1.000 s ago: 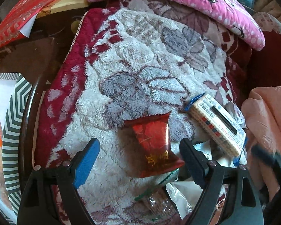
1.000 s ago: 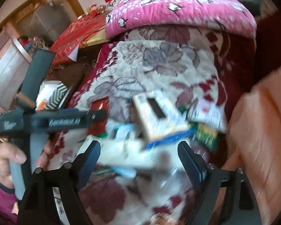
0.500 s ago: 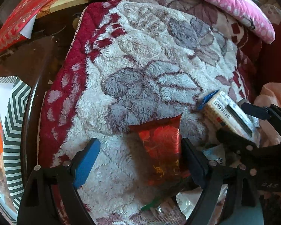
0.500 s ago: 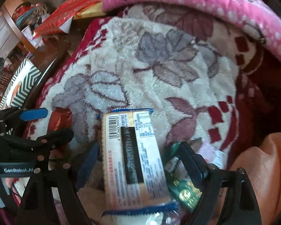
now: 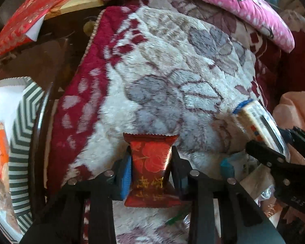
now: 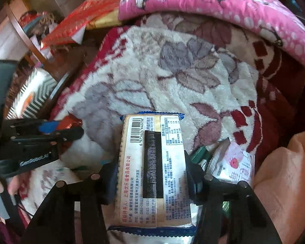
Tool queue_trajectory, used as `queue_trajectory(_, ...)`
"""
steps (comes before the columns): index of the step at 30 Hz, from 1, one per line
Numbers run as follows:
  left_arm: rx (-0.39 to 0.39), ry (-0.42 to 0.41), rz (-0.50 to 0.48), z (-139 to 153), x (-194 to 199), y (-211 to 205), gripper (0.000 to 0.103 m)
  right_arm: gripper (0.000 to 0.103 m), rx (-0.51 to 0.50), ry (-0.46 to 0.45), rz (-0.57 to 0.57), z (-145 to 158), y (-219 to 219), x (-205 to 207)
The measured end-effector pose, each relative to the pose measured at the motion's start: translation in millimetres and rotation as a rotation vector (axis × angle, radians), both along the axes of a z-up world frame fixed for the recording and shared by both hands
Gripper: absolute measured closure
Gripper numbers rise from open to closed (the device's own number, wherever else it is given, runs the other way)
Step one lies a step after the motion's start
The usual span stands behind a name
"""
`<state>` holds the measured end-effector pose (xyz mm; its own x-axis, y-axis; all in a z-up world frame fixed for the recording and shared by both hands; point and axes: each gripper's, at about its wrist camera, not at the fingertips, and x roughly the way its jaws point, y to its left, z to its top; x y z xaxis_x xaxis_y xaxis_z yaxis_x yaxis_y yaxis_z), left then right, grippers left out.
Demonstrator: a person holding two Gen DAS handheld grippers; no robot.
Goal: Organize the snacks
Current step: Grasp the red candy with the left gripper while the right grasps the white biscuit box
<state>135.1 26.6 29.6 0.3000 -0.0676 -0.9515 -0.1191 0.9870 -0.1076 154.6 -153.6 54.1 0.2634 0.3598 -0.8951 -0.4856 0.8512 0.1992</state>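
Both sets of jaws, wide apart a second ago, are now closing. The left gripper [image 5: 150, 162] pinches the red snack packet [image 5: 150, 158] low in the centre of its view; the right gripper [image 6: 151, 172] presses the sides of the cracker pack [image 6: 150, 168] in the lower middle of its view, both on the floral blanket [image 5: 162, 77]. To do this well, let each grip settle mid-body before lifting, squeezing the crackers only lightly, then lift clear of the loose wrappers [image 6: 229, 162] at lower right towards the striped box [image 5: 20, 142] at far left.
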Motion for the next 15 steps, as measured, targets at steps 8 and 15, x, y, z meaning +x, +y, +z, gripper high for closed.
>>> queue_trajectory(8,0.037,-0.046,0.003,25.0,-28.5,19.8,0.070,0.045,0.066,-0.024,-0.020,19.3,10.5,-27.0)
queue_trajectory(15,0.082,-0.085,0.014,45.6,-59.0,34.9,0.070,0.045,0.105,-0.036,-0.026,27.6,24.6,-50.2)
